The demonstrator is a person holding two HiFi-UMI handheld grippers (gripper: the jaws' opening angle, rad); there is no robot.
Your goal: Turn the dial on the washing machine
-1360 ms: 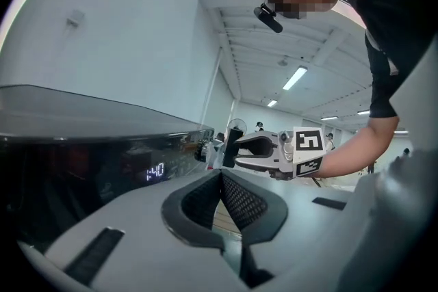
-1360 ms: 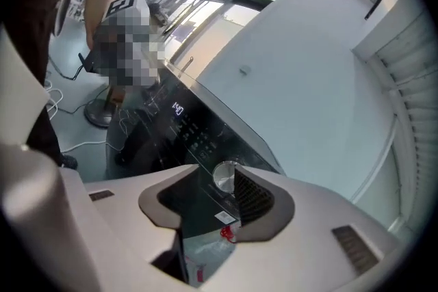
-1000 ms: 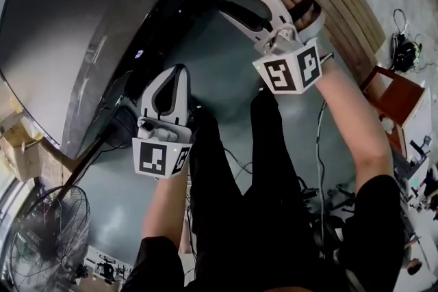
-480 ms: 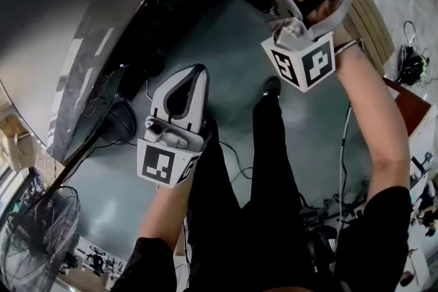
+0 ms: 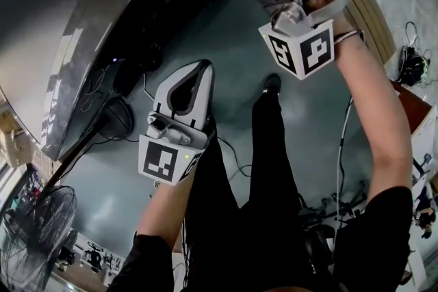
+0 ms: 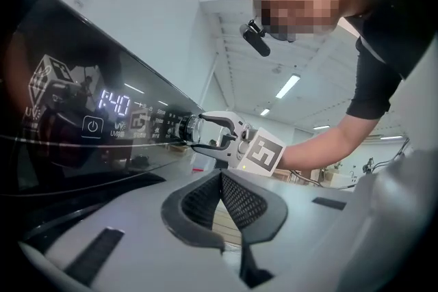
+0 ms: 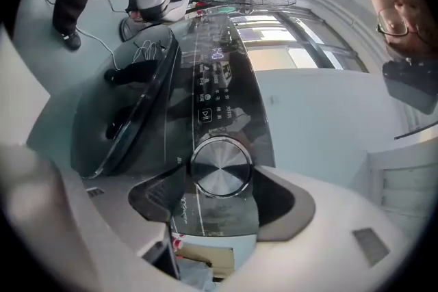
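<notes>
— Where are the edges, and where is there room?

— The big washing machine [image 5: 89,17], grey on top with a glossy black front, fills the left and far side; its front edge runs slantwise from near left to far right; the grey-green floor [image 5: 233,44] opens to its right, as far as the person's black-trousered legs [image 5: 274,161]; a black wire fan [image 5: 34,243] stands at the near left.

— And the hands?

— The right forearm reaches far out, bare, with the white right gripper [image 6: 207,133] roughly level at the control panel; its jaws have just been opening and stand spread on either side of the round brushed-metal dial [image 7: 220,166], not pinching it; the dial sits at the panel's far end, beyond the lit display. The left forearm is drawn in; the white left gripper [image 6: 220,176] hangs over the floor, beside the machine's front but apart from it, jaws pressed together at the tips.
</notes>
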